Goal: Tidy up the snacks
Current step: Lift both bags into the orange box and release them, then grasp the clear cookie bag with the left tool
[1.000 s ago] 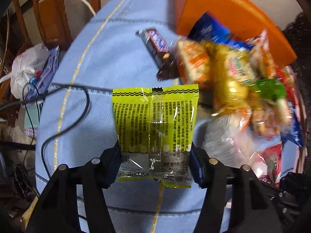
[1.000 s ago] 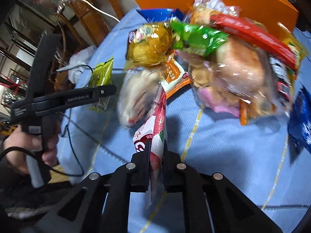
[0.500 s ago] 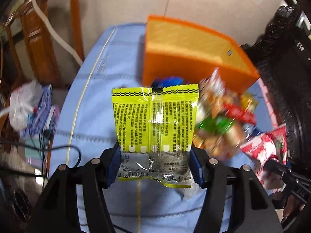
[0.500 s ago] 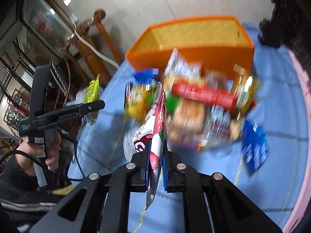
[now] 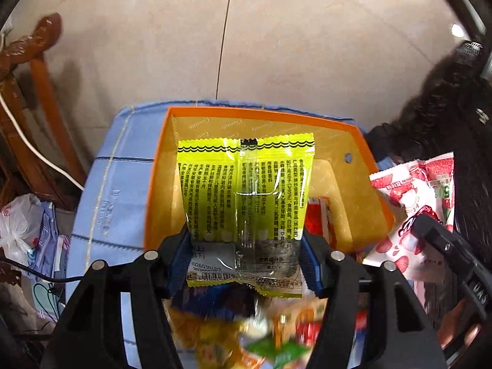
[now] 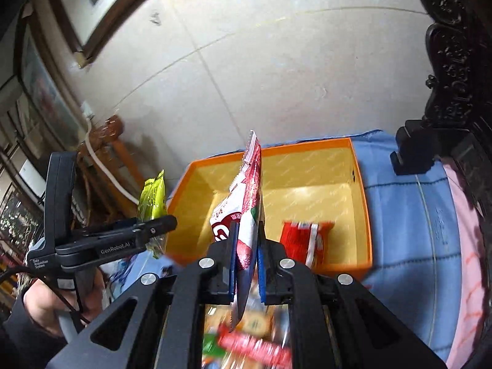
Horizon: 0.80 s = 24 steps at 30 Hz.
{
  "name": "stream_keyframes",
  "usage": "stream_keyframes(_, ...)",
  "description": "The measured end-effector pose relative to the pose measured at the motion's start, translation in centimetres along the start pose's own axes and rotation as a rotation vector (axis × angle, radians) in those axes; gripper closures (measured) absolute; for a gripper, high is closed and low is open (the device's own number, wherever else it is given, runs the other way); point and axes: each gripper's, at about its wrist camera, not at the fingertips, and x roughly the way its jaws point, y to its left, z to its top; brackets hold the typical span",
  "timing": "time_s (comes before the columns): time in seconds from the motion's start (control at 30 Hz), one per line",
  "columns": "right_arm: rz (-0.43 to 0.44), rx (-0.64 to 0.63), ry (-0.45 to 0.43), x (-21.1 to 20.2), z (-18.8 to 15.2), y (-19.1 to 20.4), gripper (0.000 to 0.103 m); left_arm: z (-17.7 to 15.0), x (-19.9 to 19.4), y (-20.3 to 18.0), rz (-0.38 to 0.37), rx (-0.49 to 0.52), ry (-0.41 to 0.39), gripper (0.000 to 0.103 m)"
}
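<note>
Left gripper (image 5: pixel 246 259): jaws closed on the lower edge of a yellow packet (image 5: pixel 246 190), which stands upright with its printed back to the camera, held above the near rim of the orange box (image 5: pixel 363 166). From the right wrist view the same gripper (image 6: pixel 160 224) and packet (image 6: pixel 152 196) sit just outside the box's left wall (image 6: pixel 184 203).

Right gripper (image 6: pixel 246 261): jaws narrow, clamped on a red-and-white strawberry packet (image 6: pixel 246 209) held edge-on and upright over the near wall of the box. In the left wrist view this packet (image 5: pixel 412 190) appears at the box's right side, with the gripper (image 5: pixel 430 230) partly in frame.

Orange box: open-topped, yellow inside, resting on the blue-clothed counter (image 6: pixel 406 215). One red snack packet (image 6: pixel 304 240) lies on the box floor against the near wall, toward the right side.

Loose snack pile (image 6: pixel 246 338): blurred mixed wrappers on the counter just in front of the box, below both grippers; individual items cannot be told apart.

Wooden chair (image 5: pixel 37 98): beyond the counter, left of the box.
</note>
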Motion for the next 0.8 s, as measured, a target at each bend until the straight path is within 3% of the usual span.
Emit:
stream_keyframes(0.1, -0.013, 0.031, 0.017, 3.2, 1.2, -1.5, 0.091, 1.4, 3.1, -0.1, 0.016, -0.012, 0.042, 0.042)
stream_keyframes(0.17, -0.039, 0.042, 0.025, 4.9, 1.7, -2.3, 0.087, 1.8, 5.0, 0.0, 0.055, -0.027, 0.076, 0.022)
stream_keyframes(0.23, -0.087, 0.027, 0.063, 6.2, 1.3, -2.3, 0.058, 1.7, 5.9, 0.0, 0.126, -0.025, 0.099, 0.009)
stream_keyframes(0.27, -0.144, 0.025, 0.065, 6.5, 1.0, -2.4, 0.043, 1.5, 6.0, -0.2, 0.146, -0.015, 0.102, 0.009)
stream_keyframes(0.3, -0.16, 0.023, 0.045, 6.1, 0.7, -2.5, 0.036, 1.2, 6.0, -0.2, 0.148, 0.008, 0.105, 0.009)
stream_keyframes(0.37, -0.143, 0.023, 0.008, 5.0, -0.1, -2.6, 0.031, 0.7, 5.9, 0.0, 0.158, 0.03, 0.113, 0.009)
stream_keyframes(0.57, -0.144, 0.052, 0.017, 1.3, -2.9, -2.8, 0.021, -1.9, 4.0, 1.9, 0.163, -0.004, 0.136, 0.009)
stream_keyframes(0.67, -0.179, 0.031, 0.001, -1.4, -5.2, -2.2, 0.009, -4.3, 1.9, 2.3, 0.166, 0.003, 0.126, 0.009)
stream_keyframes(0.8, -0.198, 0.026, 0.024, -4.1, -9.0, -1.4, 0.004, -8.2, -1.0, 2.4, 0.175, 0.039, 0.114, 0.008)
